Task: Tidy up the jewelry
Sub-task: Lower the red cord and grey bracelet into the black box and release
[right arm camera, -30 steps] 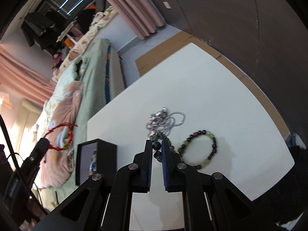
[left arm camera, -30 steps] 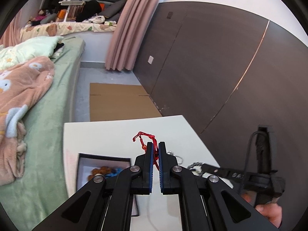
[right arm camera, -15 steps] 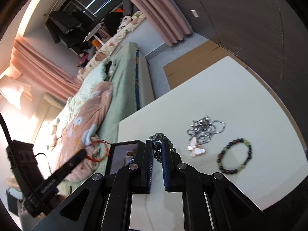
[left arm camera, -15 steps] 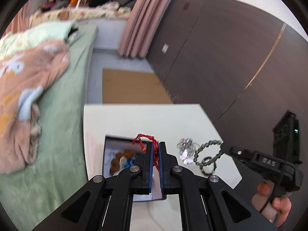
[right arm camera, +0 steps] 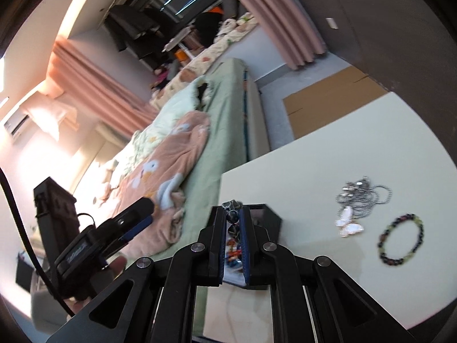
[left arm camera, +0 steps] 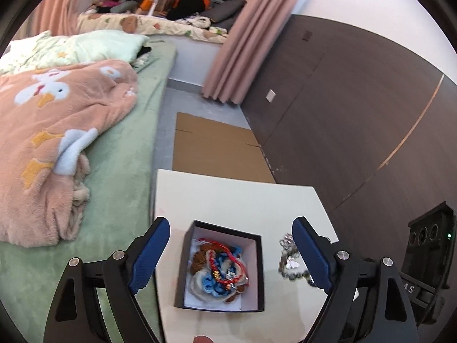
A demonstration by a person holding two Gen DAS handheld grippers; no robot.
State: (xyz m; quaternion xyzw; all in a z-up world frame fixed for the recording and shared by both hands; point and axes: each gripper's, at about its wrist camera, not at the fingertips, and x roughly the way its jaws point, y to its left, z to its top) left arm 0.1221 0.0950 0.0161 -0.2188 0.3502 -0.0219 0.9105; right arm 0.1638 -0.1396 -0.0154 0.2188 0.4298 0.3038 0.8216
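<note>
A black jewelry box (left arm camera: 258, 268) stands on the white table (left arm camera: 234, 200). In it lie a red cord bracelet (left arm camera: 225, 260), a brown bead piece and blue-white pieces. My left gripper (left arm camera: 230, 254) is open wide above the box, empty. My right gripper (right arm camera: 233, 223) is shut on a dark bead bracelet (right arm camera: 232, 215) and holds it over the box (right arm camera: 271, 218). A silver chain necklace with a butterfly pendant (right arm camera: 352, 223) and a green-dark bead bracelet (right arm camera: 400, 243) lie on the table to the right. The chain also shows in the left wrist view (left arm camera: 287, 248).
A bed with green sheet (left arm camera: 114, 177) and a pink blanket (left arm camera: 51, 131) borders the table's left edge. Flat cardboard (left arm camera: 214, 148) lies on the floor beyond the table. A dark panel wall (left arm camera: 357, 120) stands on the right.
My left gripper has opened and the red cord bracelet now lies in the box. My right gripper has moved left with the dark bead bracelet to above the box.
</note>
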